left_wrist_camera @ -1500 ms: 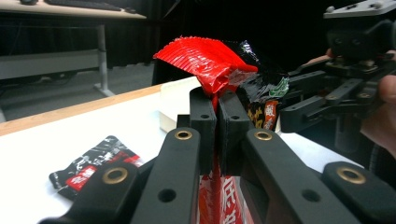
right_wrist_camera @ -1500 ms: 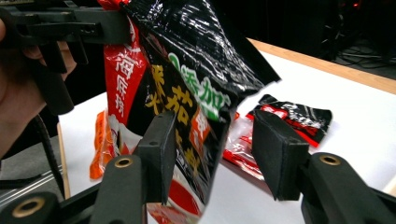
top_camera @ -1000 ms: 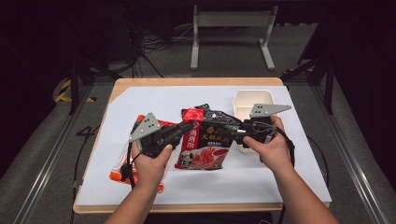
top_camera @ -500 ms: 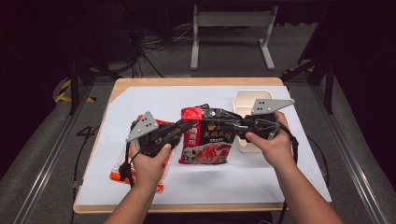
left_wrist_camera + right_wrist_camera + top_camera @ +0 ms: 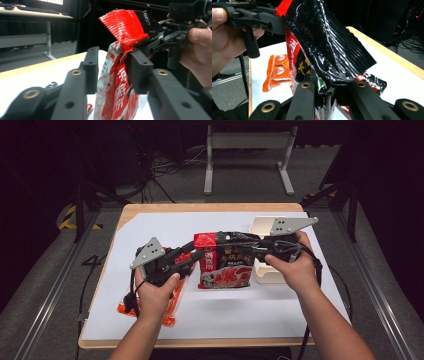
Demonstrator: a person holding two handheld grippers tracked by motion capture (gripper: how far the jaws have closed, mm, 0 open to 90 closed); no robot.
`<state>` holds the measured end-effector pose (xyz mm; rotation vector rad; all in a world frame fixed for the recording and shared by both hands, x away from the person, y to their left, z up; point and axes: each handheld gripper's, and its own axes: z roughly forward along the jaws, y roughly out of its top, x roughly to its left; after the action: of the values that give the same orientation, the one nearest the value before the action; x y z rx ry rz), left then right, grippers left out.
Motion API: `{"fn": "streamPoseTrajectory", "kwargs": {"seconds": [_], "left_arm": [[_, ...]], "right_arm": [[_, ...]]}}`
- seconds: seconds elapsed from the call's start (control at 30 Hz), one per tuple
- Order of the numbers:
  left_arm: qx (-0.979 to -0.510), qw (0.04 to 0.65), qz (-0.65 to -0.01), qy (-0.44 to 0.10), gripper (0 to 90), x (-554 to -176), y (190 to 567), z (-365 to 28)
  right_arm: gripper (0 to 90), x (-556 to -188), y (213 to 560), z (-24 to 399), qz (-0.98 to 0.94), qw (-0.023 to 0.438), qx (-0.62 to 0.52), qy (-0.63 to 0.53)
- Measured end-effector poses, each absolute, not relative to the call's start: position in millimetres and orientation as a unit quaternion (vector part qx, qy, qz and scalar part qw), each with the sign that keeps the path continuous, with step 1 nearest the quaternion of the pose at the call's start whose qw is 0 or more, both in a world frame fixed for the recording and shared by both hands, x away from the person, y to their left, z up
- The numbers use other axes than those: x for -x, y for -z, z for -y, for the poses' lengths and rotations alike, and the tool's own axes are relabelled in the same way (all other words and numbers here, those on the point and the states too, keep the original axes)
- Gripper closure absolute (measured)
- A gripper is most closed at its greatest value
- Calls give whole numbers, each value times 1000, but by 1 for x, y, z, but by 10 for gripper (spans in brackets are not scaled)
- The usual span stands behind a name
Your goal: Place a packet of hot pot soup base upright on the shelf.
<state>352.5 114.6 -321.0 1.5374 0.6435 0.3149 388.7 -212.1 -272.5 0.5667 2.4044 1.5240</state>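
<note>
1. Dark studio floor with cables and a grey metal stand [image 5: 248, 150] is seen behind a wooden desk [image 5: 210, 207] covered by a white sheet [image 5: 165, 227].
2. Red-and-black noodle packet [image 5: 226, 261] is held upright above the sheet, near the desk's centre, between the two grippers.
3. Left gripper [image 5: 192, 254], held in the left hand [image 5: 154, 295], is shown at the packet's left top corner. In the left gripper view its jaws stand partly apart around the packet [image 5: 117, 82]: the right jaw is seen against the wrapper and a gap is seen beside the left jaw. The jaws have just been opening, with the packet between them.
4. Right gripper [image 5: 252, 251], held in the right hand [image 5: 295, 267], is closed on the packet's crimped top edge; in the right gripper view the black seal [image 5: 329, 50] is pinched between its jaws.
5. White tub [image 5: 265, 270] is placed on the sheet just behind and beside the right hand.
6. Orange sachet [image 5: 170, 305] lies flat on the sheet beneath the left hand; it is also seen in the right gripper view [image 5: 275, 71].
</note>
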Motion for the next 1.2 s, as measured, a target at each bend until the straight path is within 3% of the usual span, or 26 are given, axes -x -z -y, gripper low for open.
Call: {"fn": "streamPoseTrajectory", "kwargs": {"seconds": [0.17, 0.33, 1.2], "left_arm": [[-681, 656, -290, -146, 469, -355, 321, -122], [-685, 645, -303, -155, 429, -359, 322, -129], [-680, 621, -349, -173, 367, -365, 326, -167]], "right_arm": [[799, -394, 261, 222, -819, 134, -194, -523], [799, -401, 248, 229, -817, 152, -191, -522], [798, -448, 216, 269, -803, 226, -223, -504]]}}
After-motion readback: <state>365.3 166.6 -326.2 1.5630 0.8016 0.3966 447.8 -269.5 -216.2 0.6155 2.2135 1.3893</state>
